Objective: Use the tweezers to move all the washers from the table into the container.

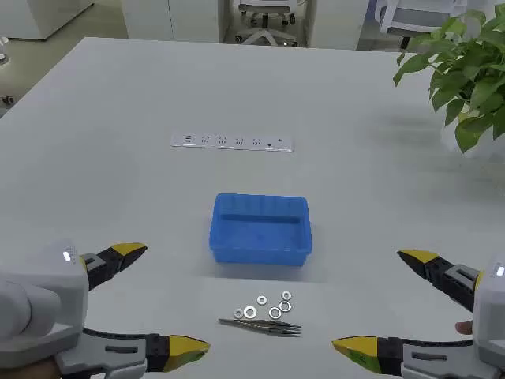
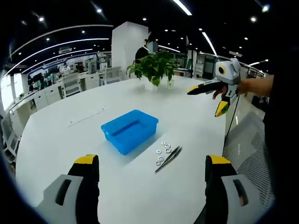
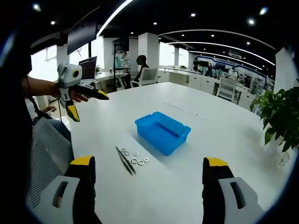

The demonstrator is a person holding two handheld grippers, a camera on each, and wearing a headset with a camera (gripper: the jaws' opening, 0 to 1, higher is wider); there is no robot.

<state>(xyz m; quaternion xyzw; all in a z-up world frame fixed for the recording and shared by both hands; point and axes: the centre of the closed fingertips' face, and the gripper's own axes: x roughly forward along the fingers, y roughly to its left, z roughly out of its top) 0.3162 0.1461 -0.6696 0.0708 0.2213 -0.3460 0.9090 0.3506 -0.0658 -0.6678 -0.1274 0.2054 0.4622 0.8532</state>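
Left gripper (image 1: 177, 297): jaws spread wide, nothing between them, black fingers with yellow tips, grey-white body, held over the near left part of the table. Right gripper (image 1: 365, 298): same build, jaws equally wide apart and holding nothing, at the near right, well apart from the left one.

On the white, matte table (image 1: 118, 118), between the two grippers:
- Tweezers (image 1: 260, 324), slim and of bright metal, lying flat, nearest the person.
- Washers (image 1: 264, 308), small flat silvery rings in a loose cluster, just beyond the tweezers and beside them.
- Container (image 1: 260, 251), a shallow rectangular tray of smooth blue plastic with rounded corners, farther on, near the washers but apart from them, with bare tabletop between.

Beyond the container and well apart from it:
- White power strip (image 1: 231, 142), long and flat, with a row of sockets.
- Potted plant (image 1: 465, 71) at the far right edge of the table, with broad glossy green leaves on thin stems.
- Office chairs (image 1: 267, 14) behind the far edge.

Seen from both gripper views: open-plan office with rows of desks and ceiling strip lights.
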